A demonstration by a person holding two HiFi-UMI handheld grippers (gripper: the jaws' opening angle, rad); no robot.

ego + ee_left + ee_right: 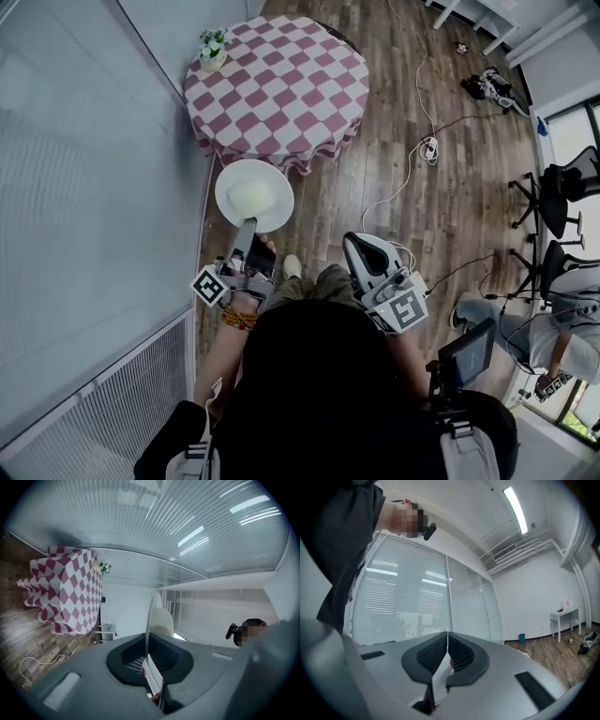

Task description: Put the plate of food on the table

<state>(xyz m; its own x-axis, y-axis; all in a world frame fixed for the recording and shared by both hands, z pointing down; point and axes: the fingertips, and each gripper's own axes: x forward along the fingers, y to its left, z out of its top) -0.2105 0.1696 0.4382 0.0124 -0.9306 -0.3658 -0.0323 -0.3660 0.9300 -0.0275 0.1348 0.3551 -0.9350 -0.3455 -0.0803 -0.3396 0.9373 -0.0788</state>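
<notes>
A white plate (254, 194) with a pale mound of food is held out over the wooden floor, short of the round table (277, 86) with its red-and-white checked cloth. My left gripper (246, 231) is shut on the plate's near rim. In the left gripper view the plate (151, 616) stands edge-on between the jaws, and the table (63, 588) lies at the left. My right gripper (361, 251) is shut with nothing in it, raised at the person's right; its jaws meet tip to tip (447, 639).
A small vase of flowers (213, 47) stands at the table's far left edge. A glass wall with blinds (84, 187) runs along the left. Cables and a power strip (429, 148) lie on the floor to the right, with office chairs (558, 192) and another person beyond.
</notes>
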